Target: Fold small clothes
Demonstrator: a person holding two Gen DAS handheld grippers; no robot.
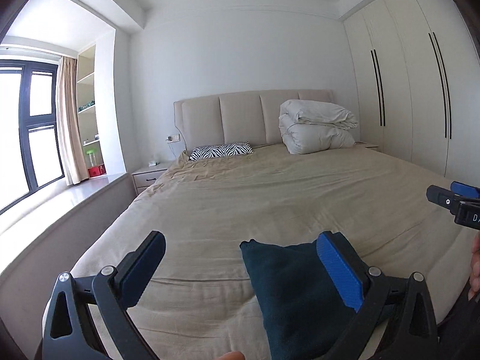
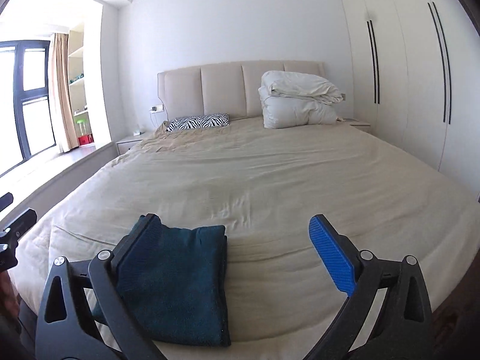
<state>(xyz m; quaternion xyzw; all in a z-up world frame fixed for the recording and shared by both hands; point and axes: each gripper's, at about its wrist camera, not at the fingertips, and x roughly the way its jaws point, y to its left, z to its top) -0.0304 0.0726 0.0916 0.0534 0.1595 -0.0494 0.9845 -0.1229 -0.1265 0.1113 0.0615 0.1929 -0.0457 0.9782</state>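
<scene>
One wide beige bed point(image 2: 270, 174) fills both views, a folded white duvet point(image 2: 297, 103) at one o'clock. The folded dark-teal garment point(image 2: 183, 282) lies at six o'clock on its near edge. Left gripper point(image 1: 240, 273) and right gripper point(image 2: 237, 258) hover above, jaws apart, holding nothing.

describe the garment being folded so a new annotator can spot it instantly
Start from the big bed with the beige sheet and go to its near edge, farthest from the headboard. There lies a dark teal knit garment, folded into a thick rectangle. It is the only dark item on the sheet; the zebra-print pillow and white duvet sit far off.
</scene>
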